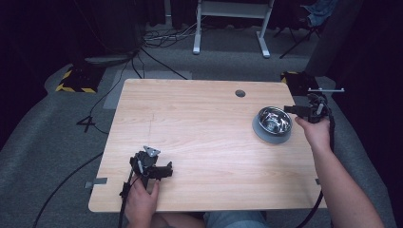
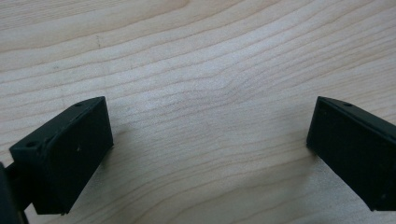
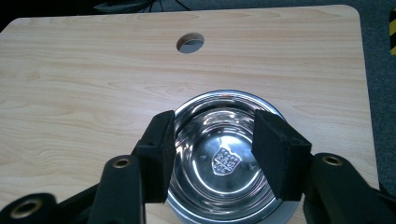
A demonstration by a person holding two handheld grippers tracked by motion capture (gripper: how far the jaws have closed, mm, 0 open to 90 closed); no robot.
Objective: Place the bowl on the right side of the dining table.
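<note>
A shiny steel bowl [image 1: 274, 120] with a grey base rim stands near the table's right edge. My right gripper [image 1: 291, 110] hovers at the bowl's right side, open; in the right gripper view its jaws stand apart above the bowl [image 3: 219, 158], which is empty and has an embossed crest at its bottom. My left gripper [image 1: 164, 170] rests low over the front left of the wooden table [image 1: 199, 133], open. In the left gripper view the left gripper [image 2: 210, 144] has its jaws wide apart with bare wood between them.
A round cable hole [image 1: 240, 93] sits near the table's far edge, also seen as the hole [image 3: 190, 42] in the right gripper view. Beyond the table are a white desk frame [image 1: 230, 28], floor cables [image 1: 157, 57] and yellow-black striped blocks [image 1: 76, 80].
</note>
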